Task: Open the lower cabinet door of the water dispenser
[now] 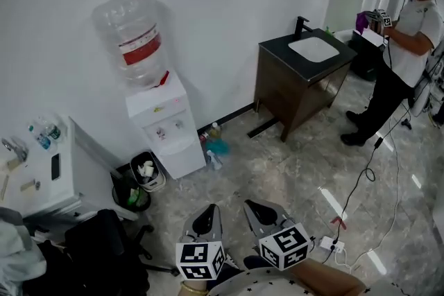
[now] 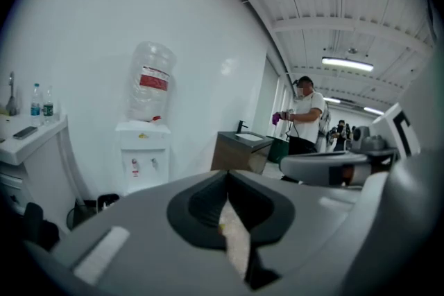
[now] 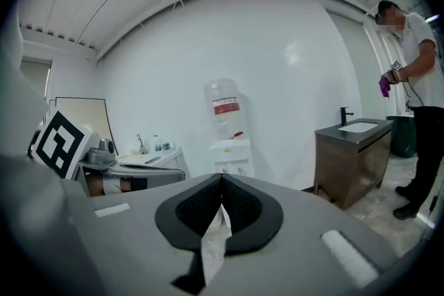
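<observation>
The left gripper (image 1: 209, 209) and right gripper (image 1: 254, 204), both clenched on nothing, sit side by side above the marble floor (image 1: 277, 177), well apart from the water dispenser (image 1: 165, 123) (its lower cabinet door (image 1: 184, 160) closed), which stands against the white wall (image 1: 229, 10) beside a waste bin (image 1: 148, 172).

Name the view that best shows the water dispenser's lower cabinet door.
Head view: the lower cabinet door shows whole, down to the floor. Left gripper view: face-on but small. Right gripper view: mostly hidden.
</observation>
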`<state>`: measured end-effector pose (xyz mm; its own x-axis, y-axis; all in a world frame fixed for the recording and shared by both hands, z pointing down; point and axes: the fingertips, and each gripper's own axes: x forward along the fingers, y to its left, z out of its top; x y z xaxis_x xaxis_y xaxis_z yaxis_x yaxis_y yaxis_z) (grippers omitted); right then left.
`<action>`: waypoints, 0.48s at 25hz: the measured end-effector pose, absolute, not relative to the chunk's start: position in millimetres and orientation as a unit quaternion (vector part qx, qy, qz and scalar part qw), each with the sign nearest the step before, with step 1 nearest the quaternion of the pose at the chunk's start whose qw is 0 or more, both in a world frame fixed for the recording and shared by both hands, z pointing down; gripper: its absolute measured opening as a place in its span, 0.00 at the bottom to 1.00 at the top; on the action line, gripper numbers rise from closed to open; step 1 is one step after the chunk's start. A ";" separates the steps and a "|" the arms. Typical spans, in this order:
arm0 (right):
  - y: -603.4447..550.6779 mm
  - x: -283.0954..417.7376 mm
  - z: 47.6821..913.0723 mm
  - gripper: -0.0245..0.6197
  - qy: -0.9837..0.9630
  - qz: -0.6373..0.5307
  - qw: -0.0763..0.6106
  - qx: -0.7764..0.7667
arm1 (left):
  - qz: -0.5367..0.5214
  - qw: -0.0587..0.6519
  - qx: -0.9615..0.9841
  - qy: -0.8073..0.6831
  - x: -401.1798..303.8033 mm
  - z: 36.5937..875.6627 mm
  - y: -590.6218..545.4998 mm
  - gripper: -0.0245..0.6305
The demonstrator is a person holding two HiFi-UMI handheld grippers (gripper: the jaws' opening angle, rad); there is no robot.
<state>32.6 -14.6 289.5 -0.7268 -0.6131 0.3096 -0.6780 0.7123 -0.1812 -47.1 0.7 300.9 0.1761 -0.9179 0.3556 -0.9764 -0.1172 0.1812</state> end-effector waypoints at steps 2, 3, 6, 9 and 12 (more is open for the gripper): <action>-15.7 -0.9 293.2 0.03 -0.922 0.143 0.119 0.339 | 0.077 0.191 0.735 -0.646 -79.3 305.7 0.5 0.05; -17.5 -15.2 295.1 0.03 -0.924 0.141 0.123 0.333 | 0.075 0.194 0.730 -0.651 -93.8 308.9 -1.2 0.05; -26.2 -46.5 306.0 0.03 -0.925 0.145 0.142 0.320 | 0.068 0.211 0.714 -0.664 -129.2 320.9 -6.4 0.05; -40.0 -68.7 321.4 0.03 -0.923 0.153 0.165 0.312 | 0.067 0.232 0.698 -0.674 -157.8 337.7 -11.7 0.05; -60.9 -91.4 340.6 0.03 -0.920 0.164 0.184 0.304 | 0.071 0.256 0.678 -0.685 -185.7 361.8 -23.2 0.05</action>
